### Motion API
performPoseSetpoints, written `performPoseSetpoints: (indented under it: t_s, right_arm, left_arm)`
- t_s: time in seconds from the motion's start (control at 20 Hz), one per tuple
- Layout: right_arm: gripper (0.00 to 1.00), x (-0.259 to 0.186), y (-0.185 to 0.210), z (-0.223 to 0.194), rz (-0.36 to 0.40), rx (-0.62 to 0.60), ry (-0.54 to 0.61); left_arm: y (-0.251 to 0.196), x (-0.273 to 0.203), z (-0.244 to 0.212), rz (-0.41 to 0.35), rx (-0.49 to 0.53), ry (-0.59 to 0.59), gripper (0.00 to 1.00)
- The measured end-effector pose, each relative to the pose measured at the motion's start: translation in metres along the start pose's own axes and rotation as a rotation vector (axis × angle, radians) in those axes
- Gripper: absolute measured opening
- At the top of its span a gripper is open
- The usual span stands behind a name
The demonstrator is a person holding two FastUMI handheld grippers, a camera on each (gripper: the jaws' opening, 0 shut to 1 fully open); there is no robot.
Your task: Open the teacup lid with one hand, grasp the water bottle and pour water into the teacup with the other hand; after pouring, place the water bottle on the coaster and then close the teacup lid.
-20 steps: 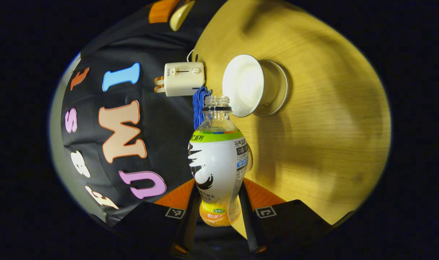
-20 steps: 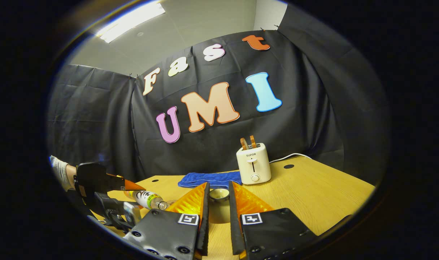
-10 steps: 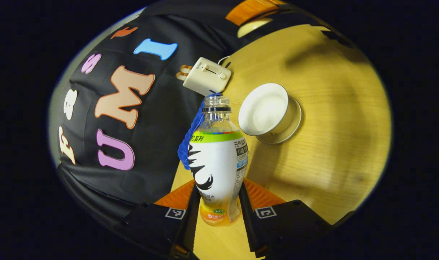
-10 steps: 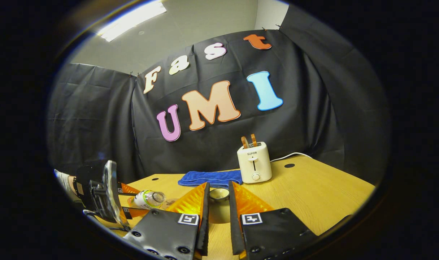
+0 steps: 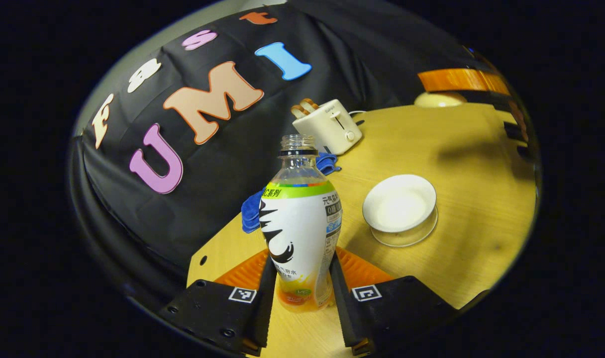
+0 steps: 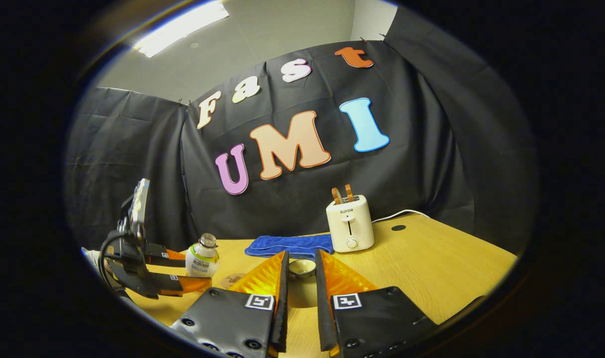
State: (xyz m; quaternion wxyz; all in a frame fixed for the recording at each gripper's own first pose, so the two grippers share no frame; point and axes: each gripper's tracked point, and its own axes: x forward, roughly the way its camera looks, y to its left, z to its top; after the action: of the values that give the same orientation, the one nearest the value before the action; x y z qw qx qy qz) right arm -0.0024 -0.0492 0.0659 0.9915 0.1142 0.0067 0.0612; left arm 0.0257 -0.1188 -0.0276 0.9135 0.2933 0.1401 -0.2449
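Setting: a staged recording booth, not a lived-in room.
Walls: black cloth hung as a backdrop, creased and pinned at its top edge.
Ceiling: plain panels with a strip light above the cloth.
Furniture: a wooden table with cable holes.
Props: a toaster and a blue towel.

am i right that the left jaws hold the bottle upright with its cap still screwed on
Not quite. The left gripper does hold the bottle upright, but there is no cap: the left gripper view shows a bare open neck.
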Motion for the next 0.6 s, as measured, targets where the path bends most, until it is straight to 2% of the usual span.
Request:
performPoseSetpoints:
  t_s: [0.35,0.6]
  right_arm:
    - [0.29,0.003,0.003,-0.009,0.006,-0.005,0.018]
    - [0.29,0.007,0.007,-0.019,0.009,-0.008,0.038]
  left_arm:
    - [0.036,0.022,0.02,0.092,-0.203,-0.095,0.54]
    - [0.055,0.03,0.035,0.159,-0.306,-0.166,0.54]
